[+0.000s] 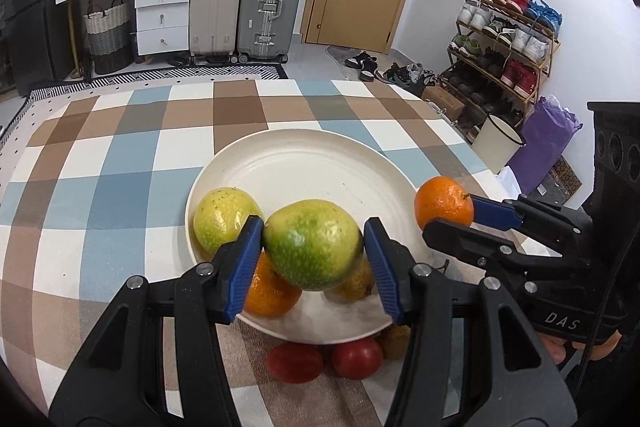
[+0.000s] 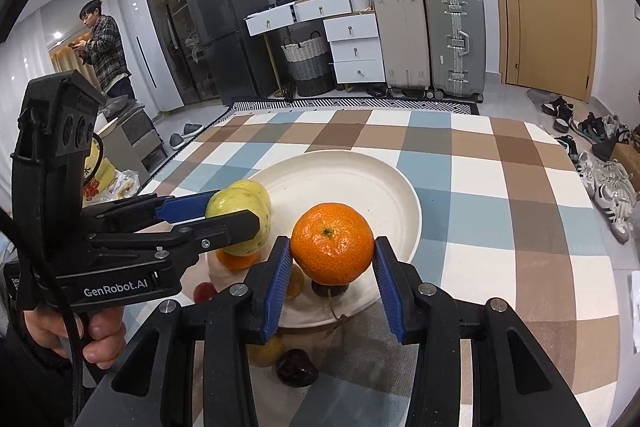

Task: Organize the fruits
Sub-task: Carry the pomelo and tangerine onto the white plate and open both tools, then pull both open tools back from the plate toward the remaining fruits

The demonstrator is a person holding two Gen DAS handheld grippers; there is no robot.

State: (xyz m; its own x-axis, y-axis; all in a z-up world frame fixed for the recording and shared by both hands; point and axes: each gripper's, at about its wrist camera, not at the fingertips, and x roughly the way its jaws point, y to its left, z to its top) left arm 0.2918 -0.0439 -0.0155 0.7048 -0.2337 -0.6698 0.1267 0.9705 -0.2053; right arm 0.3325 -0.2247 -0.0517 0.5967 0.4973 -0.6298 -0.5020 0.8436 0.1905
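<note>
Grippers (image 1: 313, 254) (image 2: 331, 259) level over plate (image 1: 320, 163).

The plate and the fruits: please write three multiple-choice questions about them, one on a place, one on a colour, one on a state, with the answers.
1. Where do the two red fruits lie?
A. on the plate
B. on the tablecloth by the near rim
C. on the floor

2. What colour is the fruit in the right tongs?
A. orange
B. green
C. red

3. In what state are the left tongs?
A. open, holding nothing
B. shut on nothing
C. shut on a green fruit

Answers:
1 B: the red fruits lie on the tablecloth, outside the plate.
2 A: the right tongs clamp a mandarin.
3 C: the left tongs press on the green fruit from both sides.
</note>
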